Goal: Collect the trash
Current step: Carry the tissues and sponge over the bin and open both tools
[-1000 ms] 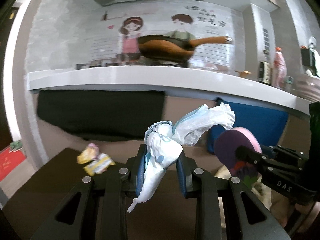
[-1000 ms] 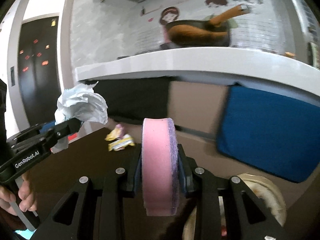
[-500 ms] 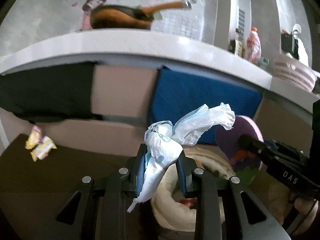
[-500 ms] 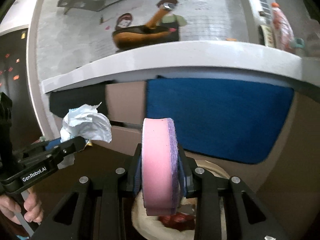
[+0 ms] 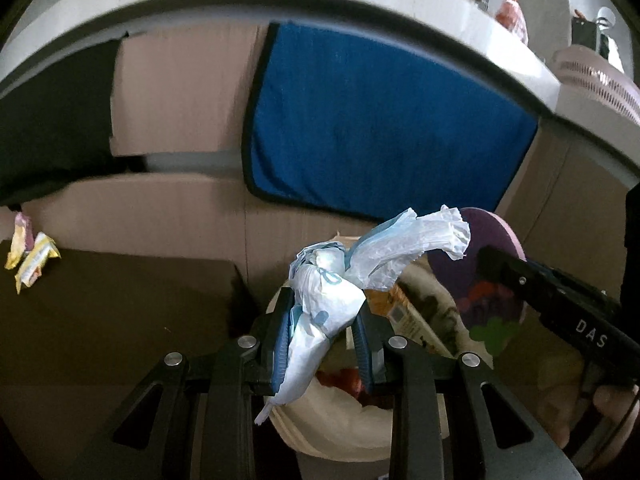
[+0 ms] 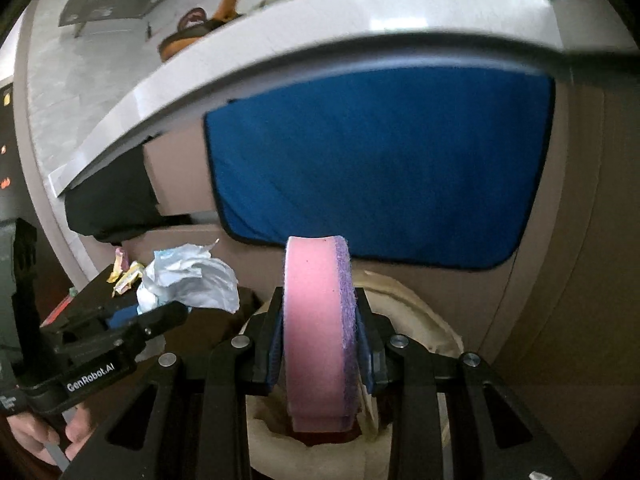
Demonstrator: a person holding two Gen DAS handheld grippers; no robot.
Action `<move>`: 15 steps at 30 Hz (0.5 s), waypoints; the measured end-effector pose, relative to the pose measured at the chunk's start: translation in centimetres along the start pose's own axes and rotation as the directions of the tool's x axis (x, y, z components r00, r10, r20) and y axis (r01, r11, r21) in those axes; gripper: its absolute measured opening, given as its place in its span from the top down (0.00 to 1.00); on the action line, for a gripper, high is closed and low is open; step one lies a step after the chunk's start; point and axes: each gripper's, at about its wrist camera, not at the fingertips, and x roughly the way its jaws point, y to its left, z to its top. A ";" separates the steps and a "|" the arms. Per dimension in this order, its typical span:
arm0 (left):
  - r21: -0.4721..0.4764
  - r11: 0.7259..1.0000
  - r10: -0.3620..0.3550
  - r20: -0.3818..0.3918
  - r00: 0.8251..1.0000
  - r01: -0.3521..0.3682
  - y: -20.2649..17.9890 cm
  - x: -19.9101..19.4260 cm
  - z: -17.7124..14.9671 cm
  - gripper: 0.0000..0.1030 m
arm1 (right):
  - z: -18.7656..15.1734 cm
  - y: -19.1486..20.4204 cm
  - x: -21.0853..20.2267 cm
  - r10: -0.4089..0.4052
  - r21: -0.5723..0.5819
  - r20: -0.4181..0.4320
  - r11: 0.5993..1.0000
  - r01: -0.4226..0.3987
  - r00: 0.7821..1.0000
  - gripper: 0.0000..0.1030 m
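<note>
1. Left wrist view: left gripper (image 5: 322, 332) pinches a crumpled tissue (image 5: 332, 292) above the open trash bin (image 5: 340, 432), showing a printed carton (image 5: 404, 312) inside.
2. Right wrist view: right gripper (image 6: 320, 344) clamps a pink sponge (image 6: 316, 336), which hides the bin's contents.
3. Snack wrappers (image 5: 30, 252) lie on the dark table (image 5: 120, 304) at its far edge; a blue cloth (image 5: 380, 128) hangs behind.

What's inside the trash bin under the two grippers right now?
Inside the cream-lined trash bin lie an orange printed carton and something red. The crumpled tissue and pink sponge held above cover the rest.
</note>
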 end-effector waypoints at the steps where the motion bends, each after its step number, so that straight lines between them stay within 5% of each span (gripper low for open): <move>1: 0.002 1.000 0.001 -0.005 1.000 -0.001 -0.1 0.3 -0.1 0.72 | -0.1 -0.3 0.4 0.002 0.006 -0.007 1.000 -0.002 1.000 0.73; 15: -0.037 0.998 -0.063 -0.085 0.994 0.059 0.0 4.4 -0.3 0.72 | -1.3 -1.8 3.8 -0.013 0.044 -0.072 0.999 0.016 0.997 0.72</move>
